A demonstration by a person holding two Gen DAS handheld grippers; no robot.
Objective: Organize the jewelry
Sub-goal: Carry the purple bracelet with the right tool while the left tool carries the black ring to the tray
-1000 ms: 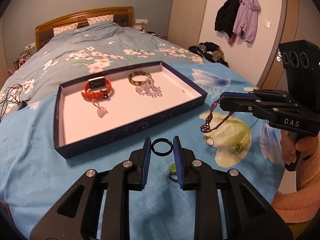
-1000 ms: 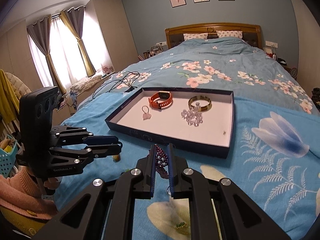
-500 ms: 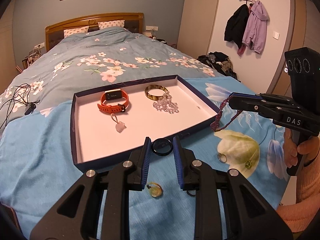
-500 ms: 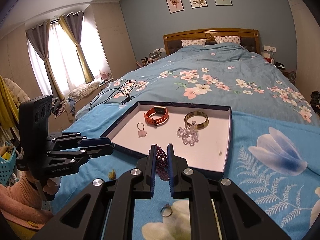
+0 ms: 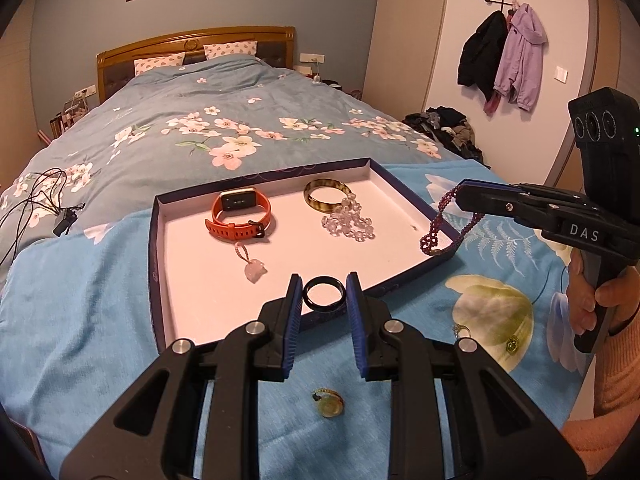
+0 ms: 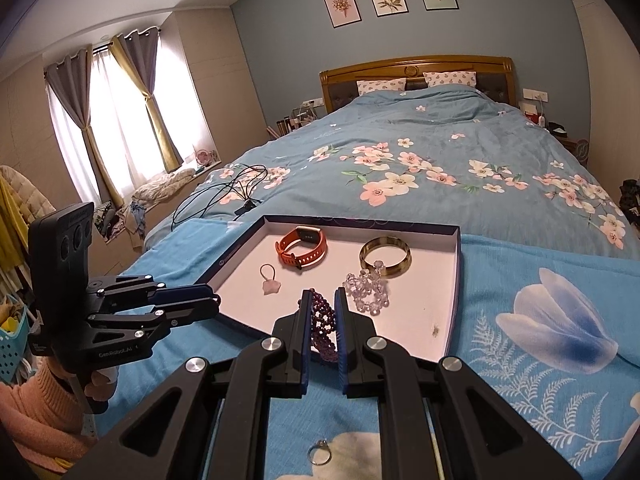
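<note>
**Supervisor:** Report what is hidden or hard to make out.

**Operator:** From the right wrist view, I see the beaded bracelet (image 6: 323,326) only in part; the right gripper (image 6: 323,300) covers its upper loop, and its pads are clamped on the dark purple beads. In the left wrist view the same bracelet hangs over the tray's (image 5: 160,256) right corner. I cannot read the small dark speck on the tray floor. My left gripper (image 5: 323,285) holds a black ring (image 5: 323,295) between the blue ribbed pads, above the tray's near wall. The person's hand (image 5: 592,300) shows only as fingers on the right gripper's handle, cut off at the frame edge.

**Supervisor:** Materials and shapes?

**Operator:** The tray is shallow and rectangular, with dark blue walls and a pale floor, and rests on the bed (image 6: 420,152). Inside it I see an orange watch (image 5: 240,216) with a perforated rubbery strap, a glossy mottled bangle (image 5: 326,196) touching a clear faceted bead strand (image 5: 349,224), and a pale pink pendant (image 5: 255,272) on a cord loop. On the blue floral cover, outside the tray, lie a gold-toned ring (image 5: 328,404), a thin silver ring (image 6: 319,454) and a small green piece (image 5: 511,345), too small to identify.
</note>
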